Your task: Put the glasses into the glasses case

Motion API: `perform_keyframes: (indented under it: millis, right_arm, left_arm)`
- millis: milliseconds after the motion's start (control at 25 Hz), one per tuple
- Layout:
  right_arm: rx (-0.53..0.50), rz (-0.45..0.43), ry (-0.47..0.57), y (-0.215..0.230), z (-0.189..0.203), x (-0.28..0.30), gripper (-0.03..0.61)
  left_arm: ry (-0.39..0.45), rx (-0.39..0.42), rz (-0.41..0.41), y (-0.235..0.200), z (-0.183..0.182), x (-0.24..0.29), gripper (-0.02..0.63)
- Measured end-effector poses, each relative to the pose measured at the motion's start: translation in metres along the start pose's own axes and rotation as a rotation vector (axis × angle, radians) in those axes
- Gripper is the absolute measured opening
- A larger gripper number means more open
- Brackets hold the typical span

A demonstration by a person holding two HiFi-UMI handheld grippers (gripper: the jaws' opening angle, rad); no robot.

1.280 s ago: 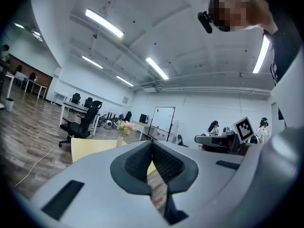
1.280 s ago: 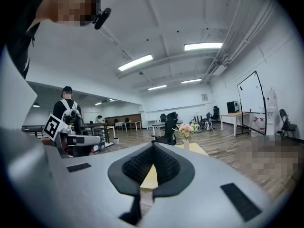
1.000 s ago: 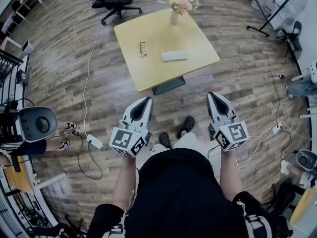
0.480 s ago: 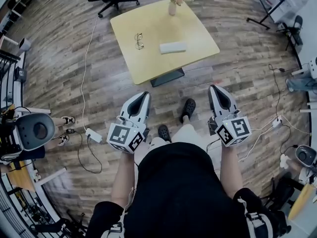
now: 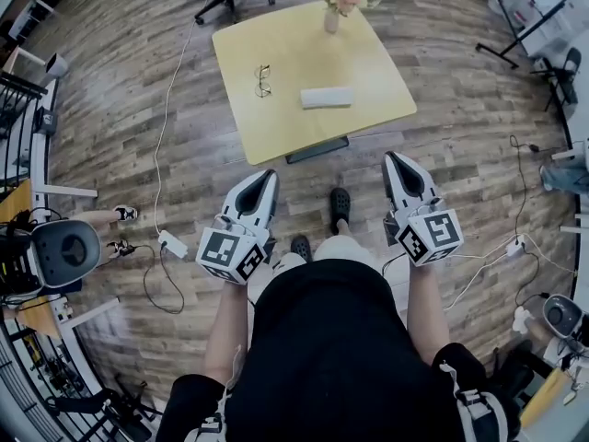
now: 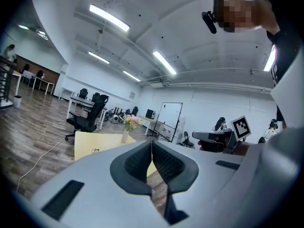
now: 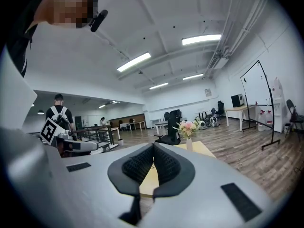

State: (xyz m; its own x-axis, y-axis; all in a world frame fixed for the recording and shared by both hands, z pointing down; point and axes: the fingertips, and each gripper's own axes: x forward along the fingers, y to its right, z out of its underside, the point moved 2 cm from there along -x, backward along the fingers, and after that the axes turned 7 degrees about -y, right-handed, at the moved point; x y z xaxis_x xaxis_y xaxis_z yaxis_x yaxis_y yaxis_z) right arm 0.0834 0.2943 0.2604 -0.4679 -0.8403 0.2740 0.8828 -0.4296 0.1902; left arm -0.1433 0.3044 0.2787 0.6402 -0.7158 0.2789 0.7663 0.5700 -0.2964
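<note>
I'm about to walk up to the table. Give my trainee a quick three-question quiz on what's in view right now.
1. True or false: the glasses already lie inside the glasses case.
2. What stands near the far edge of the table? A) a vase of flowers B) a laptop C) a mug
3. Fill in: the left gripper and the right gripper both have their jaws ____, with nothing between them.

Key: 1 false, since the glasses lie on the tabletop apart from the case. 2 A. 3 shut.
</note>
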Motion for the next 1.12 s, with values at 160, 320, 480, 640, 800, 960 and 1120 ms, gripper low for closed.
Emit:
perform_keyframes:
  millis: [160, 320, 480, 640, 800, 960, 1120]
  right_arm:
    - [-0.025, -0.034, -0.004, 0.025, -0.015, 0.027, 0.017]
    - [-0.043, -0.061, -0.018, 0.052, -0.024, 0.051, 0.017]
    - [-0.058, -0.095, -0.027, 0.079, -0.033, 0.071, 0.017]
    - [-0.063, -0.142, -0.040, 0.108, -0.037, 0.089, 0.017]
    - [-0.078, -0.177, -0.069, 0.136, -0.034, 0.107, 0.017]
    - [-0.106, -0.202, -0.094, 0.160, -0.031, 0.123, 0.017]
    - [-0.126, -0.236, -0.119, 0.170, -0.028, 0.135, 0.018]
  left_arm:
    - [-0.005, -0.011, -0.020, -0.004, -0.011, 0.033, 0.023]
    - [-0.005, -0.018, -0.034, -0.006, -0.024, 0.068, 0.023]
    - [-0.007, -0.029, -0.073, -0.009, -0.034, 0.100, 0.023]
    - [-0.010, -0.043, -0.105, -0.011, -0.039, 0.132, 0.023]
    - [-0.013, -0.046, -0.125, -0.009, -0.041, 0.165, 0.023]
    - [-0.020, -0.064, -0.158, -0.005, -0.039, 0.193, 0.023]
    - [-0.037, -0.092, -0.192, -0.005, -0.032, 0.207, 0.023]
